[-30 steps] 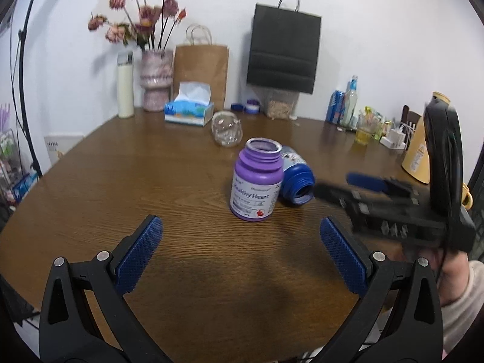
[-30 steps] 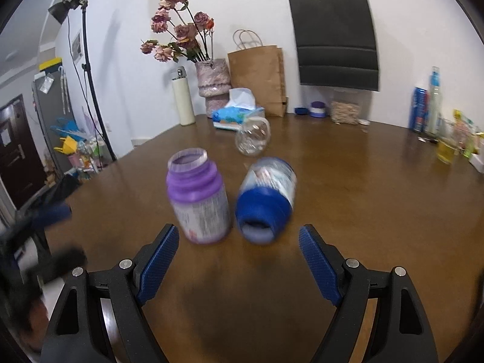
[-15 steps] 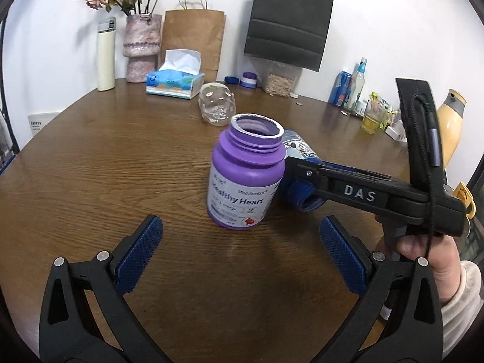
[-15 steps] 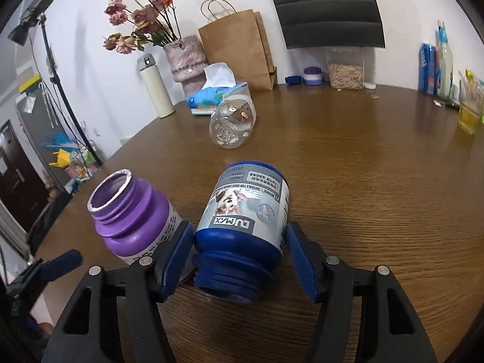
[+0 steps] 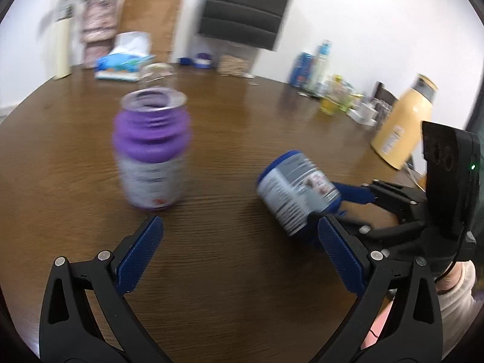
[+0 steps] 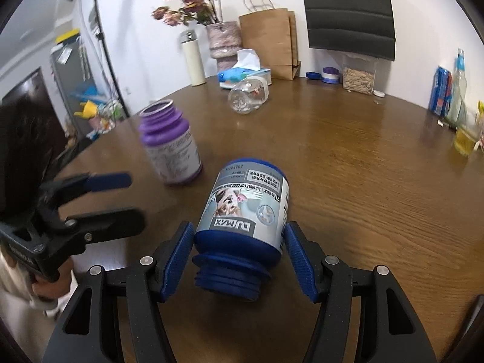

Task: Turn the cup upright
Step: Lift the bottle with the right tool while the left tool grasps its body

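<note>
My right gripper (image 6: pixel 239 236) is shut on a blue jar (image 6: pixel 245 211) with a grey dog label. It holds the jar by the sides near the open mouth, which faces the camera. In the left wrist view the blue jar (image 5: pixel 298 190) is tilted with its base up and to the left, in the right gripper (image 5: pixel 329 211). I cannot tell whether it touches the table. A purple jar (image 5: pixel 151 151) stands upright and open to its left. My left gripper (image 5: pixel 239 227) is open and holds nothing, in front of both jars. A clear jar (image 6: pixel 248 95) lies on its side further back.
Along the back of the brown wooden table (image 6: pixel 363 166) stand a tissue box (image 6: pixel 242 74), a flower vase (image 6: pixel 224 39), a white flask (image 6: pixel 192 59) and paper bags (image 6: pixel 269 42). A yellow thermos (image 5: pixel 402 127) and several bottles (image 5: pixel 314 66) are at the right. A hand holds each gripper.
My right gripper has carried the blue jar to the right, away from the purple jar, and tilted its base up. The left gripper has swung and stays open.
</note>
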Tool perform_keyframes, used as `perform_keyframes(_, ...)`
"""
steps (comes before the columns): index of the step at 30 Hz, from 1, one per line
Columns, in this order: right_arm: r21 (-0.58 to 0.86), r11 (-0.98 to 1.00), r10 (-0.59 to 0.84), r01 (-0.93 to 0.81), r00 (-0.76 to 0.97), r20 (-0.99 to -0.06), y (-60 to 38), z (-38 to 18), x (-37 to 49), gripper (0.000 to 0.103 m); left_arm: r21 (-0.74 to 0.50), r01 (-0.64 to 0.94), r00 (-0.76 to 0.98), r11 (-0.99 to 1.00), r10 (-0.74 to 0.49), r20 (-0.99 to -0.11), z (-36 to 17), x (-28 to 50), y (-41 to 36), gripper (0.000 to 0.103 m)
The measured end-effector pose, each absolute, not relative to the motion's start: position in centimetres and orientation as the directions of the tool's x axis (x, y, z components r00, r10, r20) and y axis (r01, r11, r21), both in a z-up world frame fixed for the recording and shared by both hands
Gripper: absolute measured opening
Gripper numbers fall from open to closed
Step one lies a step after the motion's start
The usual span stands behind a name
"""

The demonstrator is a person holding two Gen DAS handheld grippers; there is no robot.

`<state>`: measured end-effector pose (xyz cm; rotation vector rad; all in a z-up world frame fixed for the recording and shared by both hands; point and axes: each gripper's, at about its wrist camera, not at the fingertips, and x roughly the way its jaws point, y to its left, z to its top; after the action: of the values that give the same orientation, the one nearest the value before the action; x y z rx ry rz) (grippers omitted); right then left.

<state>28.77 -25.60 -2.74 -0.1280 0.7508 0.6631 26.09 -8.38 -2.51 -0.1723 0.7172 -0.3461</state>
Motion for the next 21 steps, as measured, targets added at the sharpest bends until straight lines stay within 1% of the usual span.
perform_keyframes(5,0.139,0.765,0.539,-0.629,0.508,-0.672,-27.7,-2.7,28.2,0.067,-0.252,0.316,0.69,0.915,-0.404,-0.601,-1.4,27.5,-12.2,0.098)
perform_keyframes(8,0.137,0.735,0.567,-0.664,0.491,-0.661,-27.9,-2.8,28.0,0.067,-0.202,0.316,0.683,0.927,-0.37,-0.63,-1.4,29.5,-14.1,0.084)
perform_keyframes(9,0.132,0.728,0.572,-0.672,0.491,-0.657,-27.8,-2.8,28.0,0.067,-0.187,0.307,0.678,0.933,-0.352,-0.645,-1.6,30.1,-14.5,0.072)
perform_keyframes(11,0.121,0.717,0.582,-0.687,0.493,-0.647,-28.0,-3.0,27.8,0.067,-0.197,0.315,0.645,0.928,-0.362,-0.673,-2.0,31.6,-14.8,0.069)
perform_keyframes(12,0.119,0.715,0.585,-0.689,0.495,-0.643,-28.0,-3.0,27.8,0.068,-0.208,0.318,0.635,0.925,-0.371,-0.678,-2.1,31.9,-14.8,0.064)
perform_keyframes(13,0.109,0.716,0.581,-0.689,0.502,-0.641,-28.1,-3.0,27.8,0.07,-0.209,0.315,0.632,0.926,-0.368,-0.682,-2.0,32.2,-14.7,0.062)
perform_keyframes(15,0.067,0.736,0.551,-0.674,0.538,-0.638,-28.5,-2.9,27.7,0.074,-0.176,0.289,0.654,0.941,-0.328,-0.682,-1.8,32.5,-14.4,0.061)
perform_keyframes(16,0.055,0.755,0.529,-0.654,0.557,-0.64,-29.0,-2.9,27.9,0.075,-0.155,0.273,0.665,0.95,-0.302,-0.682,-1.7,32.5,-14.3,0.06)
perform_keyframes(18,0.061,0.791,0.499,-0.609,0.583,-0.641,-30.2,-2.8,28.4,0.075,-0.126,0.244,0.675,0.961,-0.262,-0.689,-1.6,32.5,-13.9,0.06)
perform_keyframes(21,0.108,0.841,0.467,-0.53,0.61,-0.64,-32.1,-2.9,30.0,0.075,-0.127,0.223,0.667,0.967,-0.246,-0.704,-2.0,32.7,-13.4,0.06)
